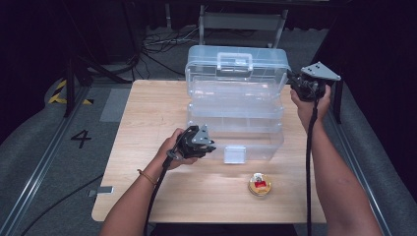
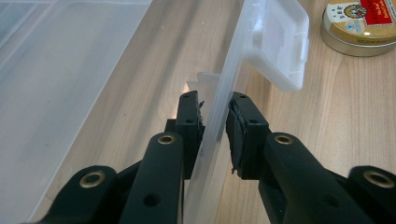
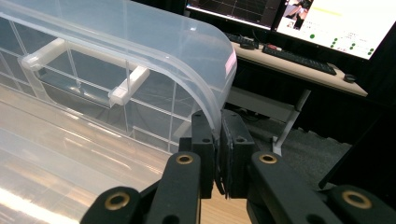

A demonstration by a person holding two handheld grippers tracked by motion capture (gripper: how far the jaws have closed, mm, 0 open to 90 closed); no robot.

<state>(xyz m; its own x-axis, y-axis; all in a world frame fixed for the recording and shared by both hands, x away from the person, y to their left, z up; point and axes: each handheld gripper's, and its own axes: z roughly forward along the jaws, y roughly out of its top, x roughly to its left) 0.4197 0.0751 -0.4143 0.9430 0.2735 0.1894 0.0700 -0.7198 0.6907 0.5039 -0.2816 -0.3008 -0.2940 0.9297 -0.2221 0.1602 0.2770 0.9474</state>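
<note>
Currently my left fingers (image 2: 216, 128) are clamped on the front wall of the clear plastic box (image 1: 235, 115), beside its latch (image 2: 280, 44), and my right fingers (image 3: 218, 140) are pinched on the rim of the raised lid (image 3: 140, 42) at its far right corner. The box sits at the middle of the table (image 1: 147, 123), open, reaching to the far edge. I judge it light, thin-walled, slick and somewhat flexible; hold rims and corners, where it is stiffest, and avoid squeezing flat panels. A small round tin (image 1: 259, 185) lies near the front wall, well clear of both grips. Cables lie on the floor beyond.
</note>
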